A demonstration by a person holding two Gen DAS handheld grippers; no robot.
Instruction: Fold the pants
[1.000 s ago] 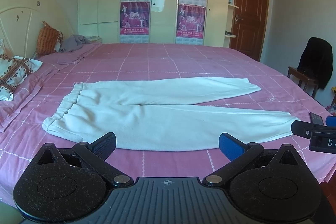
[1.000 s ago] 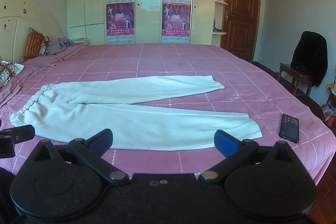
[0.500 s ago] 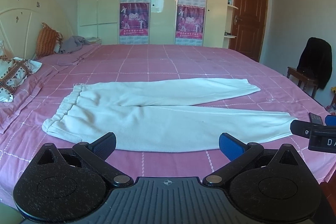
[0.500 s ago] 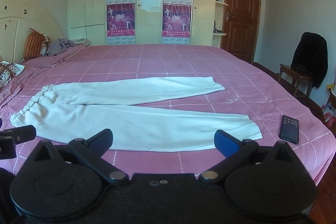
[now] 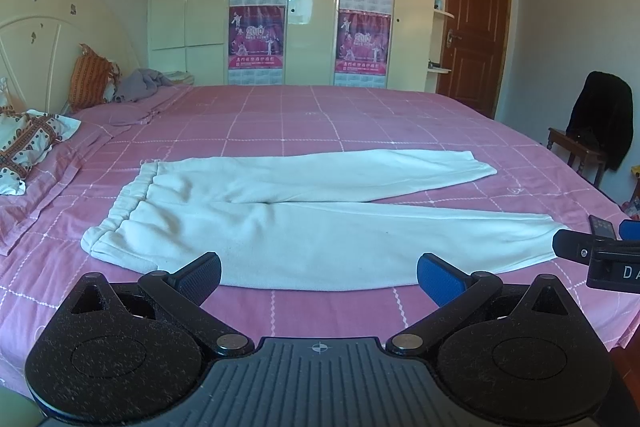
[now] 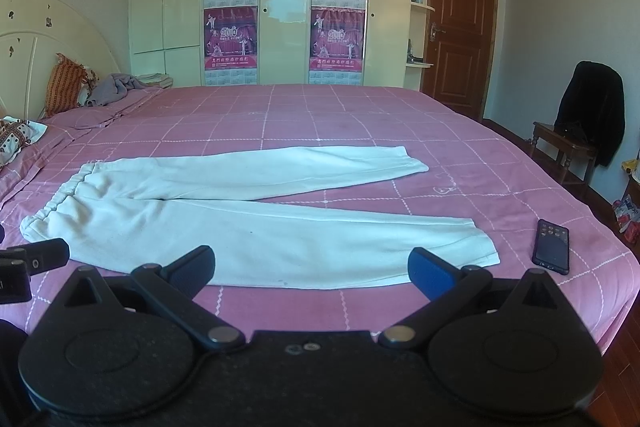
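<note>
White pants lie flat on the pink bed, waistband to the left, both legs spread apart toward the right. They also show in the right wrist view. My left gripper is open and empty, just above the near edge of the front leg. My right gripper is open and empty, over the near edge of the same leg, closer to its cuff. Part of the right gripper shows at the right edge of the left wrist view.
A dark phone lies on the bed right of the front cuff. Pillows and a grey cloth lie at the headboard end. A chair with a black jacket stands right of the bed, near a brown door.
Both views have tilted slightly; the pants sit a little lower in frame. Nothing was taken hold of and the pants have not moved.
</note>
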